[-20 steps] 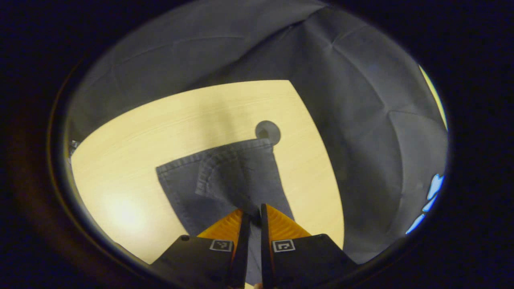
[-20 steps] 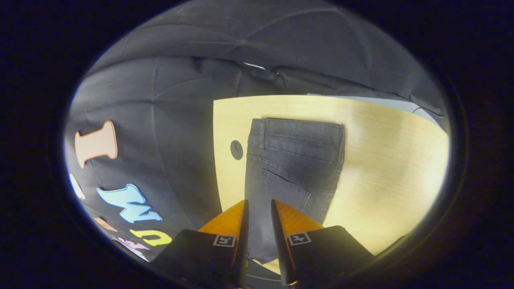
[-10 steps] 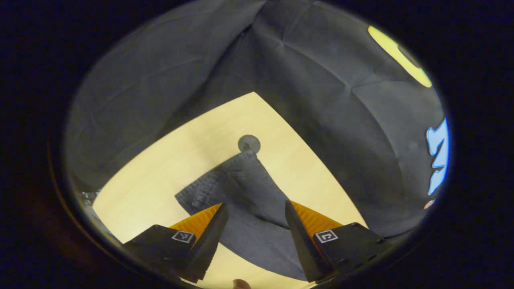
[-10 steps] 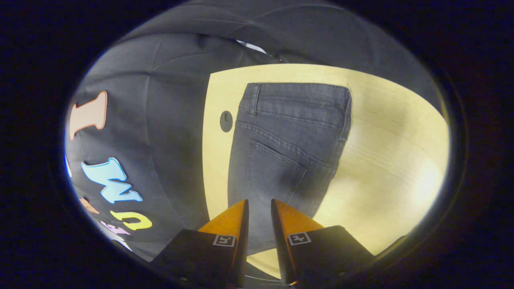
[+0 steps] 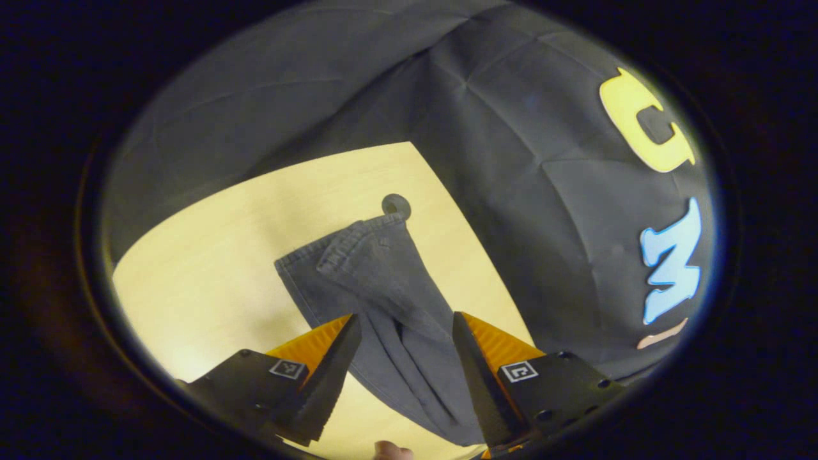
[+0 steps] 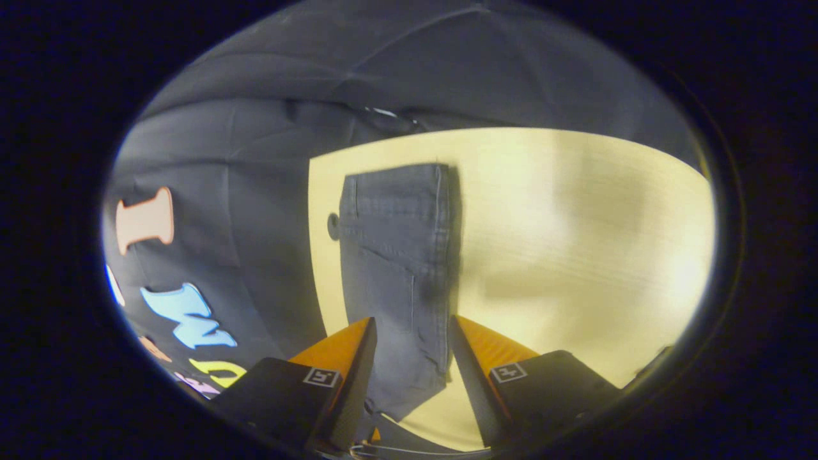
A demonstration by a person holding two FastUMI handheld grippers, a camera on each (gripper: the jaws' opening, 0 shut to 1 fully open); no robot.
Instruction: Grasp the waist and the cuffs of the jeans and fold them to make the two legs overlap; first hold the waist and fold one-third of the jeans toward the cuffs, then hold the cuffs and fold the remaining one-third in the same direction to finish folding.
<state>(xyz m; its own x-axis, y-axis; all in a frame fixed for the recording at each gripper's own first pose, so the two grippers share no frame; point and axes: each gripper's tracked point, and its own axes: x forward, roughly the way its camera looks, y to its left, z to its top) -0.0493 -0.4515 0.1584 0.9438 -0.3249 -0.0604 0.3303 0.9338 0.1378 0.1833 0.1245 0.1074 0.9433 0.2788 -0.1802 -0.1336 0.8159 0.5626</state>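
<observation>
The left gripper [image 5: 407, 319] hung with its orange-faced fingers spread wide and nothing between them, a fingertip [image 5: 391, 450] of the holding hand showing at the near edge; the right gripper [image 6: 412, 322] likewise stood parted and empty, pointing away from the person

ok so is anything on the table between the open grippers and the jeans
Nothing visible. The left gripper and right gripper are both open with the jeans directly between and beyond their fingers. On the table the one other thing is a flat dark round spot by the jeans' far corner.
</observation>
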